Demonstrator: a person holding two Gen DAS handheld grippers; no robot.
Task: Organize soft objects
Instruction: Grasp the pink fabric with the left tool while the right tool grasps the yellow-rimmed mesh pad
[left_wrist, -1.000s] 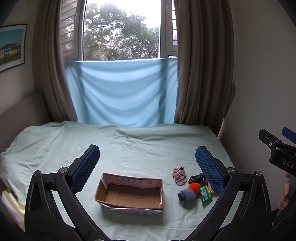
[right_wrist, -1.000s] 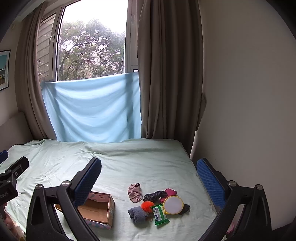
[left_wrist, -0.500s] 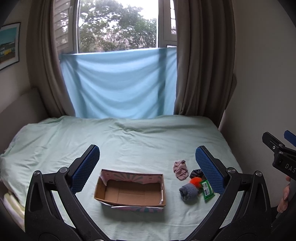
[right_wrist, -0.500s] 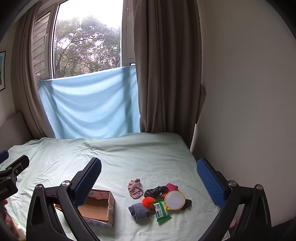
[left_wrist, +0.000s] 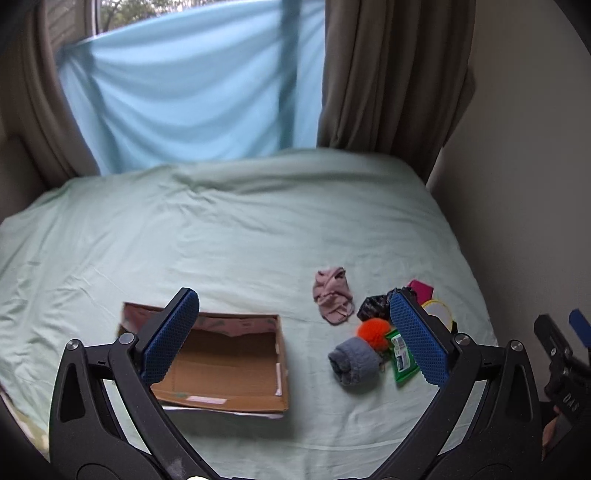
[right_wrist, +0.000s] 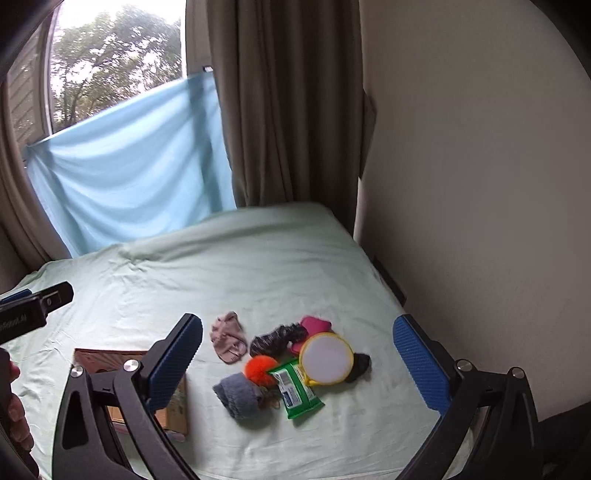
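Note:
An open cardboard box (left_wrist: 229, 369) lies on the pale green bed sheet (left_wrist: 240, 236); it also shows in the right wrist view (right_wrist: 110, 362). To its right lie a pink cloth (left_wrist: 332, 301) (right_wrist: 227, 338), a rolled grey sock (left_wrist: 354, 362) (right_wrist: 240, 397), an orange pom-pom (left_wrist: 373, 330) (right_wrist: 260, 367), a dark scrunchie (left_wrist: 375, 304) (right_wrist: 277, 338), a green wipes pack (right_wrist: 297, 389), a round yellow-rimmed mirror (right_wrist: 325, 358) and a magenta item (right_wrist: 314, 325). My left gripper (left_wrist: 295, 338) is open and empty above the box and pile. My right gripper (right_wrist: 297, 365) is open and empty above the pile.
The bed meets a beige wall (right_wrist: 461, 184) on the right. Brown curtains (left_wrist: 388, 74) and a blue cloth (left_wrist: 192, 92) hang at the far end below the window. The far half of the sheet is bare fabric.
Both grippers have moved forward and tilted down toward the bed; the box and pile now look larger and nearer. Both stay open. Nothing on the bed moved.

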